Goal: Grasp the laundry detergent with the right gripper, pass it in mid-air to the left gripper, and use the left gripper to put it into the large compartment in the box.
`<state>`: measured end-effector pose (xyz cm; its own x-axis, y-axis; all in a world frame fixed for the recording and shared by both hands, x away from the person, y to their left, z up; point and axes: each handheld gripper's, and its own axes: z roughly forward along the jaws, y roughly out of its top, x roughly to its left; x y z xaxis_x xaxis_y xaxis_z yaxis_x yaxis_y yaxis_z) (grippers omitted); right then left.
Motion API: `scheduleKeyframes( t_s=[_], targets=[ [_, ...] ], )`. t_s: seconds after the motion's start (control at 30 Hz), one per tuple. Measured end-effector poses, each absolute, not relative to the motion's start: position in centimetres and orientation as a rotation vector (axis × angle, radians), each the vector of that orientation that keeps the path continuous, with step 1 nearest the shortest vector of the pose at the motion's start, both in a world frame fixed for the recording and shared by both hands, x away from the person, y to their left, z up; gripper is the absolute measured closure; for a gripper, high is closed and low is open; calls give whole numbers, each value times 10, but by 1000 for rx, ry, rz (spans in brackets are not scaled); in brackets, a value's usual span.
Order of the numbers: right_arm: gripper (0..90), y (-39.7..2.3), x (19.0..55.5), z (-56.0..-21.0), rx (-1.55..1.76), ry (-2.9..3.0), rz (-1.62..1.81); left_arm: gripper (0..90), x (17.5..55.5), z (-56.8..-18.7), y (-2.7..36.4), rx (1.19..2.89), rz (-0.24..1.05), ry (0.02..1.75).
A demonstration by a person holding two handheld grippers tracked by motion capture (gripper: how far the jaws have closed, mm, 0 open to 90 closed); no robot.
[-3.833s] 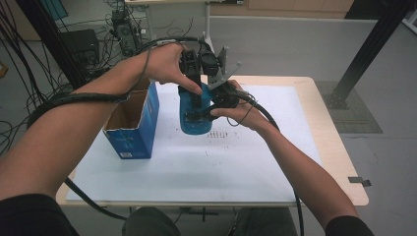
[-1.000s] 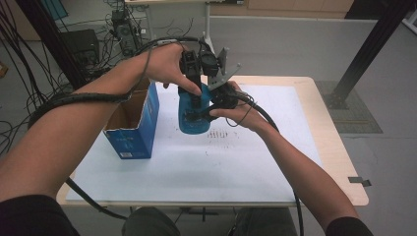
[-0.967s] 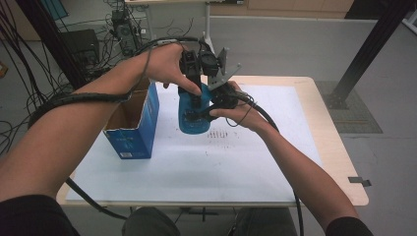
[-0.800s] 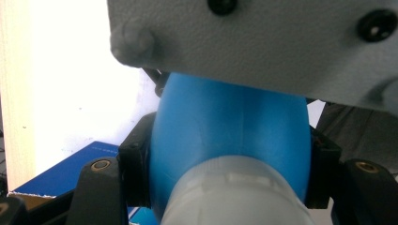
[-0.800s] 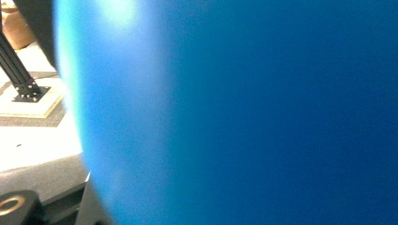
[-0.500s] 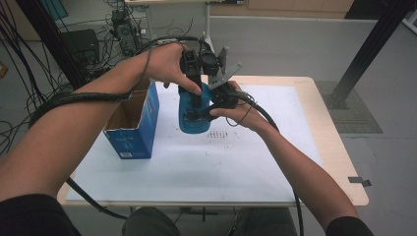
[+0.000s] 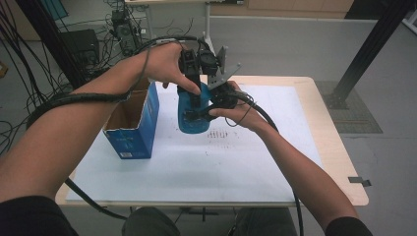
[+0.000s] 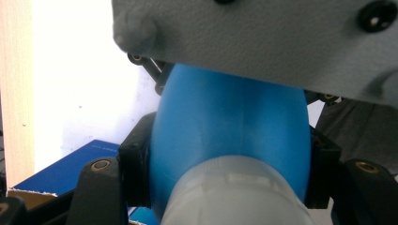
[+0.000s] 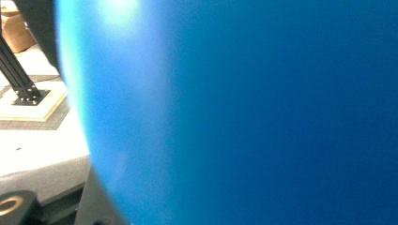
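Note:
A blue rounded bottle (image 7: 193, 120) with a pale frosted cap (image 8: 234, 192) hangs above the white sheet, held between both hands. My left gripper (image 7: 195, 91) comes down from above and is shut on it; in the left gripper view its black jaws press on both sides of the blue bottle (image 8: 230, 122) just past the cap. My right gripper (image 7: 209, 109) reaches in from the right, shut on the bottle's body. In the right gripper view the blue bottle (image 9: 258, 117) sits right against the lens, with one black jaw at the bottom left.
An open blue cardboard box (image 7: 135, 130) stands on the table's left side, close to the bottle. A white sheet (image 7: 236, 162) covers the wooden table (image 7: 339, 162). Cables trail from both grippers; a black post (image 7: 364, 54) rises at the back right.

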<state>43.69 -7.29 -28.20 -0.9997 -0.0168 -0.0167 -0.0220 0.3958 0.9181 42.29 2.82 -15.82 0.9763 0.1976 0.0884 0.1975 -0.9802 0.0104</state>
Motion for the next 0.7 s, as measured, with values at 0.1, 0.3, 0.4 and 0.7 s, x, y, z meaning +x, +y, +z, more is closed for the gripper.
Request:
scheduleKeyframes(
  t_s=[0.1, 0.3, 0.4, 0.7],
  targets=[
    [412, -73, 436, -282, -35, 2619, 1725, 371, 423, -158, 29, 3121, 143, 310],
    [408, -72, 436, -282, -26, 2623, 1729, 371, 422, -158, 30, 3118, 146, 322],
    [404, -72, 436, -282, -20, 2624, 1735, 371, 422, -157, 30, 3117, 147, 322],
    [330, -73, 435, -284, 12, 2636, 1705, 371, 422, -156, 32, 3107, 144, 341]
  ],
)
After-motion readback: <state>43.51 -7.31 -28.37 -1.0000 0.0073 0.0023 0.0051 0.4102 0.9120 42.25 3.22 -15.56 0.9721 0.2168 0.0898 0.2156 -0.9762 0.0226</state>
